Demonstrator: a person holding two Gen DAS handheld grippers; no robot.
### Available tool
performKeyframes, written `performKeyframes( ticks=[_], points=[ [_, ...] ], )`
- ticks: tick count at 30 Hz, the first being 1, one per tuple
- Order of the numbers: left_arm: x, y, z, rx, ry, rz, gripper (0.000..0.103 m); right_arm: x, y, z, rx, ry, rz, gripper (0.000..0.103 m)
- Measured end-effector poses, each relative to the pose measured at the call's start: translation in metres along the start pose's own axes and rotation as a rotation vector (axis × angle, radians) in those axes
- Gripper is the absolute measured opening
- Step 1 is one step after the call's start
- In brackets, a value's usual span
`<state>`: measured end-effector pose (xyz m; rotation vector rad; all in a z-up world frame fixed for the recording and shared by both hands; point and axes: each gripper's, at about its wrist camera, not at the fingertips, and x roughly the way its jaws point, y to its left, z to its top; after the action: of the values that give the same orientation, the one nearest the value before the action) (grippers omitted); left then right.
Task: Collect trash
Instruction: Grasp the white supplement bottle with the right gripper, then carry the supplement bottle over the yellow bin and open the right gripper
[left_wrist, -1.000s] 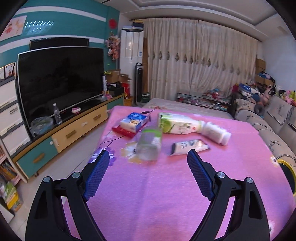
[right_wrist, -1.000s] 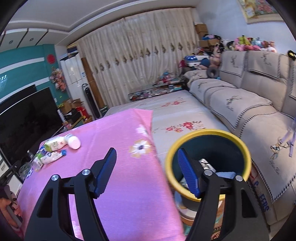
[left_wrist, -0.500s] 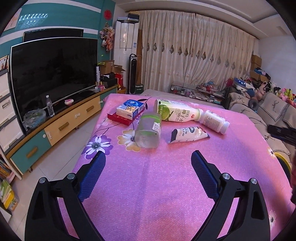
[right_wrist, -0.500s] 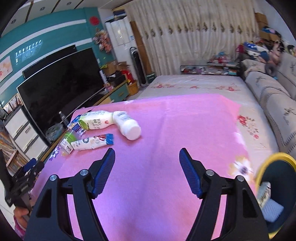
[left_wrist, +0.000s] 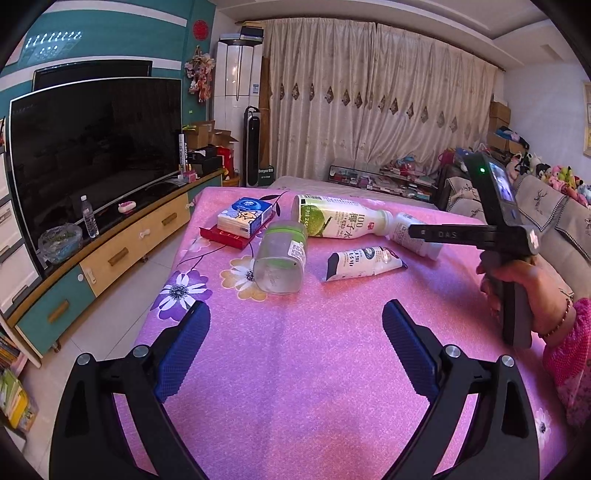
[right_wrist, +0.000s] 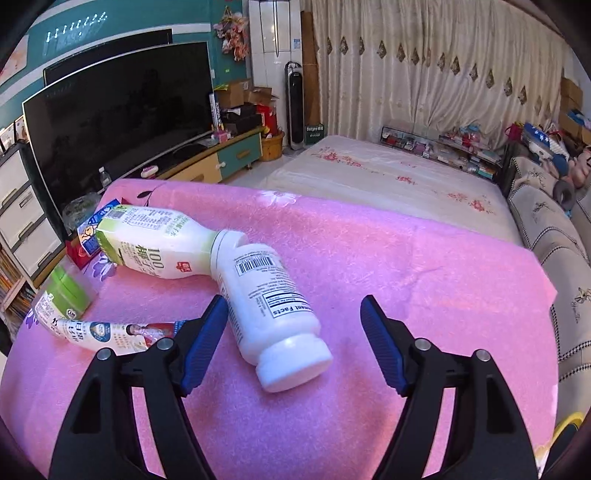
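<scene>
The drink bottle (right_wrist: 155, 243) reads "100"; the white pill bottle (right_wrist: 269, 306) reads "Facts".

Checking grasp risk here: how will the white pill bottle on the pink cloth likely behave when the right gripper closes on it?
The pill bottle lies on its side, so a nudge would probably roll it. Its plastic looks rigid and smooth, so it may slip.

Pink flowered tabletop (left_wrist: 295, 369) carries clear green-banded jar (left_wrist: 281, 258), coconut-water bottle (left_wrist: 340, 220), white pill bottle (right_wrist: 269, 306), squeezed tube (left_wrist: 362, 263), tissue pack (left_wrist: 245, 216) atop red box (left_wrist: 229, 236)
</scene>
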<state>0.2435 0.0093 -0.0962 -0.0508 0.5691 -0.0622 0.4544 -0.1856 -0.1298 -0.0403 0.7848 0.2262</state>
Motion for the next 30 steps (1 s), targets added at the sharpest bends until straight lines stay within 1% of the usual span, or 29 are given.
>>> performKeyframes(
  ticks=[3,6,7,8,9,11,14,20,24,30],
  points=[
    [0.001,-0.001,0.0,0.002,0.006,-0.005,0.093,0.005,0.001,0.004,-0.002,0.007,0.011,0.071],
    [0.001,-0.002,-0.001,0.006,0.008,-0.006,0.093,0.013,0.003,0.005,-0.001,0.033,0.045,0.07],
    [0.001,-0.003,-0.001,0.009,0.007,-0.006,0.093,0.015,0.003,0.005,0.003,0.044,0.056,0.068],
    [0.0,-0.003,-0.001,0.01,0.007,-0.006,0.093,0.017,0.004,0.005,0.004,0.054,0.066,0.062],
    [0.0,-0.003,-0.001,0.01,0.006,-0.007,0.093,0.019,0.005,0.005,0.004,0.064,0.07,0.052],
    [0.001,-0.003,-0.001,0.01,0.008,-0.007,0.093,0.024,0.008,0.002,0.006,0.089,0.077,0.049],
    [0.002,-0.003,-0.001,0.007,0.01,-0.007,0.093,0.019,0.007,-0.003,0.023,0.09,0.064,0.049],
    [0.002,-0.004,-0.001,0.01,0.011,-0.009,0.093,-0.003,0.0,-0.026,0.056,0.084,0.036,0.049],
    [0.002,-0.004,-0.002,0.012,0.009,-0.009,0.093,-0.028,-0.011,-0.049,0.074,0.081,0.011,0.048],
    [0.002,-0.004,-0.002,0.012,0.01,-0.009,0.093,-0.084,-0.048,-0.084,0.181,0.049,0.006,0.048]
  ],
)
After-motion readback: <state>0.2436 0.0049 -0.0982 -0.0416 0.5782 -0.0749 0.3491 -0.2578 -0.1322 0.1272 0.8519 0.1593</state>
